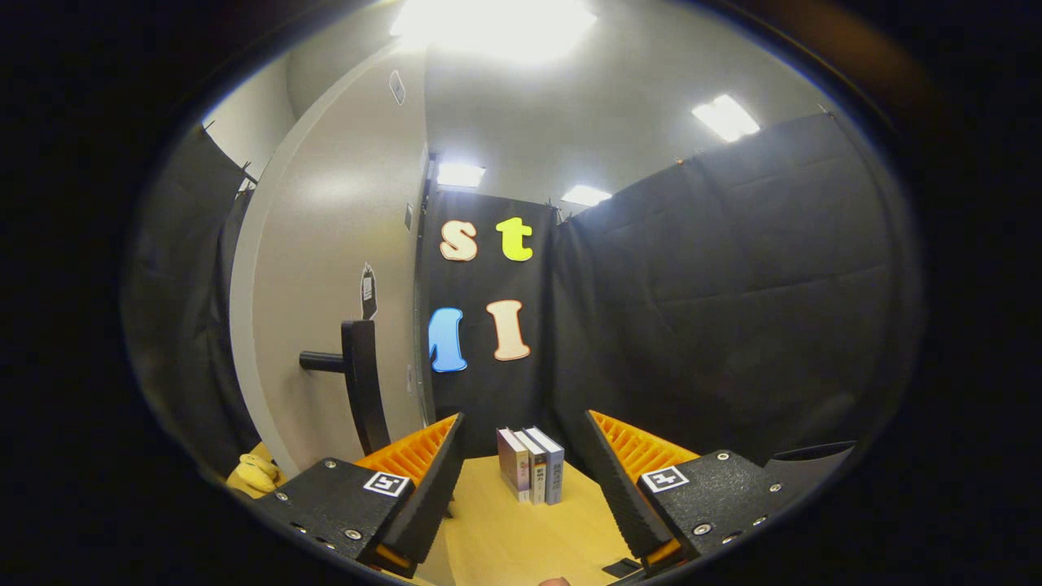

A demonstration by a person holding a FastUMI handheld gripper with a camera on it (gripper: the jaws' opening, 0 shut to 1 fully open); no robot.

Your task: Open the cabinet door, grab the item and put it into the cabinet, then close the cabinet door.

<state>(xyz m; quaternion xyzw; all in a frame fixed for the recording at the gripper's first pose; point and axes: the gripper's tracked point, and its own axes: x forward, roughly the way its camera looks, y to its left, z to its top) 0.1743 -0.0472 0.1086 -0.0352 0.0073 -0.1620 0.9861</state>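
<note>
Cabinet door swung open, gripper empty

Cabinet door (326, 309), pale grey, stands open to the left of the gripper (521, 480), seen from its flat face; its black handle (358, 382) juts out on a short bar, just above and beyond the left finger. Gripper fingers spread wide, nothing between them, neither finger touching anything. Beyond the gap, three books (531, 465) stand upright, spines facing the camera, packed side by side at the far edge of the light wooden table (505, 537), close to the black cloth wall (716, 309). Books sit between the two fingers in line of sight but well ahead of the tips. Yellow soft object (256, 472) at the left edge of the table, beside the left finger base and below the door; too partially seen to identify. Small dark flat object (623, 567) on the table's near edge, under the right finger. Ceiling lights (724, 116) lit overhead.
</note>
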